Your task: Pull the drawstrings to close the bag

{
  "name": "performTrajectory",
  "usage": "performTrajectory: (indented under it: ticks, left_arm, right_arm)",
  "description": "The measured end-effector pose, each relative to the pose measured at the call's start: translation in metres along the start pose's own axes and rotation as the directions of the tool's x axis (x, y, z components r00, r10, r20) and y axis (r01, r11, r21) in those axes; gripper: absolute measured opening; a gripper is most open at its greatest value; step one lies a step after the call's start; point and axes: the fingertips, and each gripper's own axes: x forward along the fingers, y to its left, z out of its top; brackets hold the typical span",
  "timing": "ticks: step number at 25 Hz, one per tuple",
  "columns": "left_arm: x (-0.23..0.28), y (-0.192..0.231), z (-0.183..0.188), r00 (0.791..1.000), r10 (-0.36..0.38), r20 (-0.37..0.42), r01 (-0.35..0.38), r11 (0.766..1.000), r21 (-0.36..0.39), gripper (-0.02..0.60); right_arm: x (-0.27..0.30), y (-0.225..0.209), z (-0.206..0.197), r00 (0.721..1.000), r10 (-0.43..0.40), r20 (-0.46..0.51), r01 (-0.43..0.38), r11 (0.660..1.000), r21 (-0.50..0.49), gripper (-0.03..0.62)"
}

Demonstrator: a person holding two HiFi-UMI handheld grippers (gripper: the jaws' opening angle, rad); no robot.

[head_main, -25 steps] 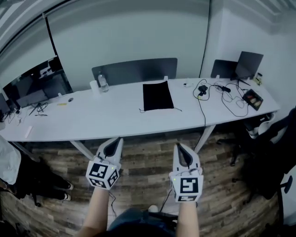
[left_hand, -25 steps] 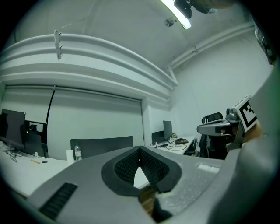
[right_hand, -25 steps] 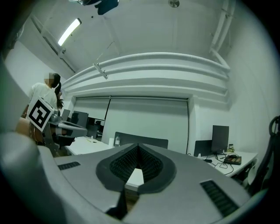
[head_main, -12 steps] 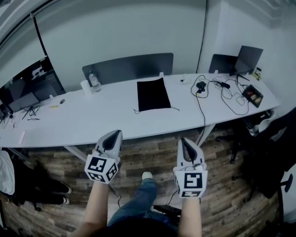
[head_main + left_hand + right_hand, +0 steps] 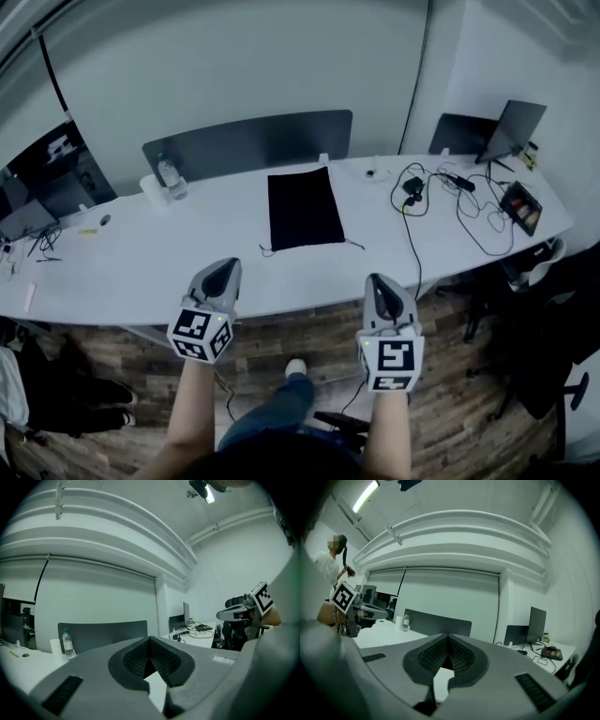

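White and long, the desk [image 5: 169,253] bears a flat black drawstring bag [image 5: 305,208] at its middle, with a thin cord straying from each near corner: left cord [image 5: 266,251], right cord [image 5: 354,244]. Left gripper [image 5: 225,266] and right gripper [image 5: 378,279] hang short of the desk edge, jaws pressed together, empty. The soft, light cloth will probably slide, so pinch the cords themselves and pull both outward.

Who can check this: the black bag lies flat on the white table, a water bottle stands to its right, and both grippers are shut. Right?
No. The head view shows the water bottle left of the black bag, not right. The bag does lie flat on the white table, and the left gripper and right gripper are shut.
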Motion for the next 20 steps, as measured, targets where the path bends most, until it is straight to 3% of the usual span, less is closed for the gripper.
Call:
performTrajectory:
  ticks: [10,16,17,18,20]
  left_arm:
    - [0.109,0.069,-0.037,0.992,-0.046,-0.119,0.042,0.999,-0.031,-0.002]
    - [0.150,0.091,-0.072,0.969,-0.119,-0.217,0.110,0.992,-0.056,0.003]
    - [0.155,0.093,-0.079,0.962,-0.136,-0.238,0.124,0.990,-0.062,0.025]
    - [0.159,0.094,-0.085,0.954,-0.152,-0.258,0.140,0.988,-0.065,0.058]
    - [0.164,0.095,-0.098,0.937,-0.182,-0.297,0.171,0.983,-0.063,0.090]
  right_arm:
    - [0.129,-0.036,-0.031,0.994,0.032,-0.103,-0.031,0.999,0.012,-0.005]
    - [0.177,-0.054,-0.056,0.979,0.030,-0.202,-0.023,0.999,0.037,-0.003]
    - [0.183,-0.057,-0.061,0.975,0.034,-0.218,-0.022,0.998,0.058,0.017]
    - [0.188,-0.060,-0.067,0.971,0.046,-0.233,-0.027,0.996,0.083,0.088]
    - [0.197,-0.061,-0.079,0.961,0.078,-0.264,-0.049,0.992,0.114,0.134]
